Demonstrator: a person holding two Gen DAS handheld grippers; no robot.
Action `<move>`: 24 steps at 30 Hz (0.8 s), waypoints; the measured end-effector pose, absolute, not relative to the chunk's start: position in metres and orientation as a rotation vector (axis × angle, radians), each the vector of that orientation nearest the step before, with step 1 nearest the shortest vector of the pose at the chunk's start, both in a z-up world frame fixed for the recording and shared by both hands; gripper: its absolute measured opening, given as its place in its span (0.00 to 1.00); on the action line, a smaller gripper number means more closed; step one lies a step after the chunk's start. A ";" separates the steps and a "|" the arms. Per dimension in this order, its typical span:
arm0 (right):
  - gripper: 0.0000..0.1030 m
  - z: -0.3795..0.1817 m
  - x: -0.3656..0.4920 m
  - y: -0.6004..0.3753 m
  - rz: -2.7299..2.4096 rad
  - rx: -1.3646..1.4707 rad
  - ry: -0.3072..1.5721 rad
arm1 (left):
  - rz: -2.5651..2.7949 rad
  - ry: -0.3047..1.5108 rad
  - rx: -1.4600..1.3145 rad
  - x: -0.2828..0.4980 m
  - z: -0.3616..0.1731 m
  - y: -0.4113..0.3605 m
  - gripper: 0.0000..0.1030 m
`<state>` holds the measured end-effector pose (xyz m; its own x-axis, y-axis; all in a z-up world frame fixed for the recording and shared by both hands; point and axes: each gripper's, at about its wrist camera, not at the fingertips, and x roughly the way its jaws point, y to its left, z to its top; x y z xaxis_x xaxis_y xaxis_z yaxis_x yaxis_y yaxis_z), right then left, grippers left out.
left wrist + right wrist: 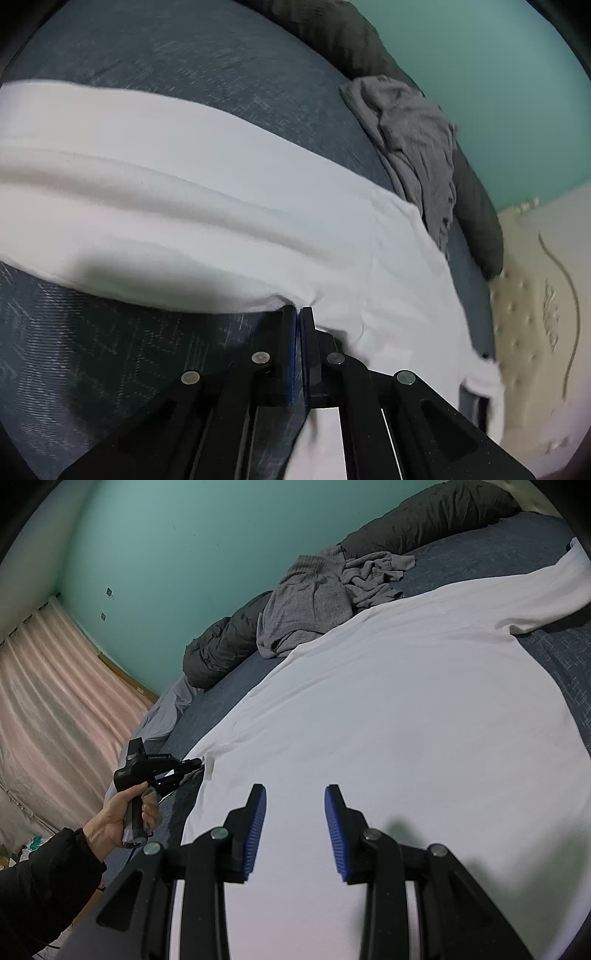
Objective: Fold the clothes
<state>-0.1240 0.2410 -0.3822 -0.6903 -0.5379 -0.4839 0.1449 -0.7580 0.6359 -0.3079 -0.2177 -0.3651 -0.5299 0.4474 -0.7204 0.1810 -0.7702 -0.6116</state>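
Observation:
A white long-sleeved shirt (388, 709) lies spread flat on the blue bed cover (480, 554), one sleeve (554, 583) reaching to the far right. My right gripper (295, 794) hovers open just above the shirt's near part, blue pads (258, 812) apart with nothing between them. My left gripper (197, 765), held by a hand (114, 819) in a dark sleeve, is shut on the shirt's left edge, where the cloth puckers. In the left wrist view the shut left gripper (298, 314) pinches the white shirt (184, 206), whose edge is lifted into a long fold.
A crumpled pile of grey clothes (314, 602) (413, 147) lies on the bed beyond the shirt. A dark rolled duvet (221, 646) (476, 206) runs along the teal wall (203, 554). Pale curtains (55, 701) hang at the left. Cream padded headboard (535, 295) beside the bed.

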 end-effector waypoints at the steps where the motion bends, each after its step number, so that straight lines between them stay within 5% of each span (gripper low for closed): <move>1: 0.32 -0.382 -0.124 0.241 -2.446 0.956 -0.806 | 2.424 -0.955 -1.438 -0.307 -0.364 -0.217 0.02; 15: 0.32 -0.383 -0.127 0.239 -2.442 0.958 -0.801 | 2.448 -0.820 -1.530 -0.290 -0.364 -0.229 0.05; 22: 0.32 -0.382 -0.127 0.237 -2.439 0.952 -0.791 | 2.652 -0.782 -1.438 -0.255 -0.333 -0.301 0.24; 24: 0.32 -0.382 -0.127 0.234 -2.439 0.957 -0.781 | 2.733 -0.766 -1.451 -0.247 -0.330 -0.334 0.39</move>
